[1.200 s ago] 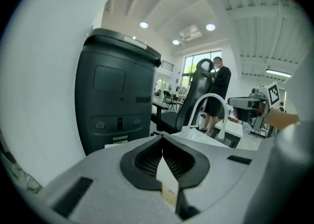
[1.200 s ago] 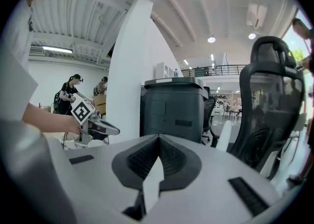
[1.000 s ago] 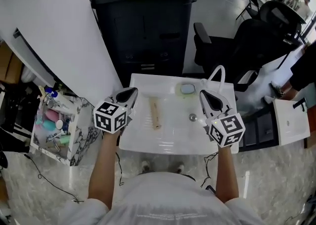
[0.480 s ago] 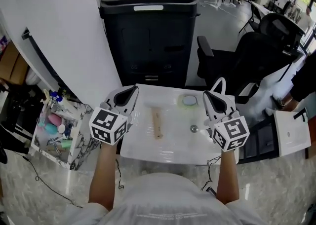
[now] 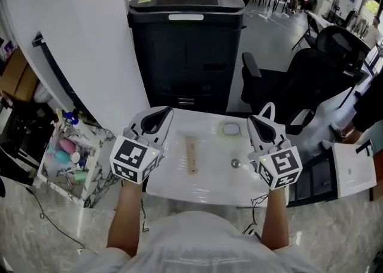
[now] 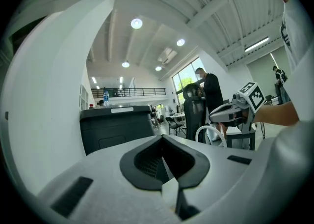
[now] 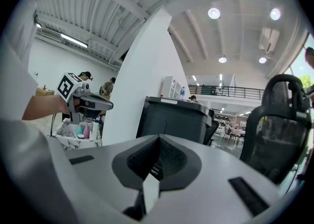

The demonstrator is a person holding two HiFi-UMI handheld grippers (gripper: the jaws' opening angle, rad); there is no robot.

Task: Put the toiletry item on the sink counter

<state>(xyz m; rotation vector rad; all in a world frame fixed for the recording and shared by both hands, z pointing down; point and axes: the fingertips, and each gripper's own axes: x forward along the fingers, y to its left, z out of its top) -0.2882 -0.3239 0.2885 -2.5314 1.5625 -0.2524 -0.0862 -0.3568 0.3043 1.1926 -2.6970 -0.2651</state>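
Observation:
A pale wooden toiletry item [image 5: 191, 154] lies flat on the white sink counter [image 5: 179, 182], left of the drain [image 5: 235, 163]. My left gripper [image 5: 160, 117] hovers over the sink's left edge, shut and empty; its jaws meet in the left gripper view [image 6: 166, 163]. My right gripper [image 5: 255, 124] hangs over the right side near the faucet [image 5: 266, 110], also shut with nothing in it [image 7: 149, 169]. Each gripper shows in the other's view: the right gripper [image 6: 234, 111] and the left gripper [image 7: 83, 101].
A green soap dish [image 5: 230, 129] sits at the sink's back. A marbled basket [image 5: 90, 173] of bottles stands on the floor to the left. A black copier [image 5: 185, 44] is behind the sink, an office chair [image 5: 299, 80] at the right, a white wall [image 5: 78, 38] at the left.
The head view has tilted up, so the sink sits lower in the frame. Both grippers stay shut over the sink's sides. The wooden item has not moved.

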